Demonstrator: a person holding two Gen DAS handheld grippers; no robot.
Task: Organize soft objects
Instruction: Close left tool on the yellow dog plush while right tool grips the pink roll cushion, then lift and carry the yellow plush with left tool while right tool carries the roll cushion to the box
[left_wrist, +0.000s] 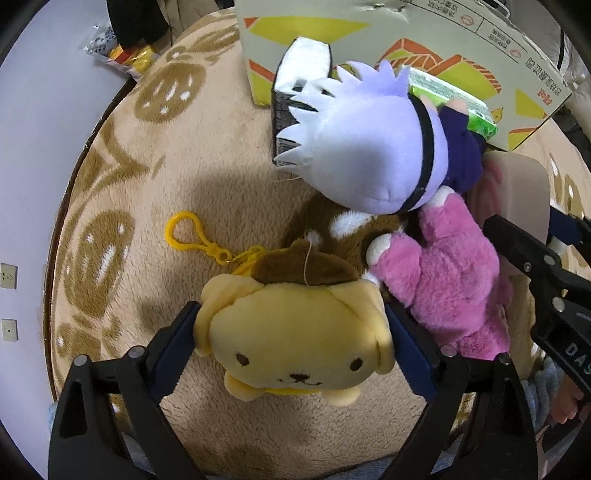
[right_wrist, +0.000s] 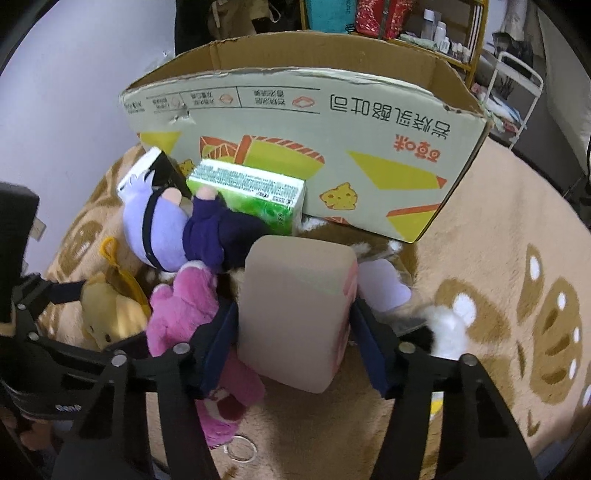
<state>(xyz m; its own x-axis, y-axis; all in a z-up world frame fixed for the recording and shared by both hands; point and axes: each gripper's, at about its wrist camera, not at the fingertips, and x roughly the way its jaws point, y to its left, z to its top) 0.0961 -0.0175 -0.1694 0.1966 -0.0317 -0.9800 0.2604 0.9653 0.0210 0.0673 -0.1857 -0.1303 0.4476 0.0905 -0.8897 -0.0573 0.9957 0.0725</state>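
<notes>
My left gripper (left_wrist: 291, 332) is shut on a yellow dog plush (left_wrist: 295, 339) with a brown cap and a yellow clip (left_wrist: 192, 236); it also shows in the right wrist view (right_wrist: 110, 314). My right gripper (right_wrist: 295, 332) is shut on a beige soft block (right_wrist: 295, 310) with a pink side, seen at the right in the left wrist view (left_wrist: 517, 188). A pink bear plush (left_wrist: 447, 277) (right_wrist: 192, 314) lies between them. A white-haired doll in dark blue (left_wrist: 369, 147) (right_wrist: 184, 229) lies behind it, over a brown plush (left_wrist: 351, 225).
An open cardboard box (right_wrist: 332, 147) stands behind the pile. A green carton (right_wrist: 251, 192) and a black-and-white carton (left_wrist: 295, 92) lean against it. A white and black plush (right_wrist: 443, 328) lies to the right. All rest on a beige patterned rug (left_wrist: 184, 166).
</notes>
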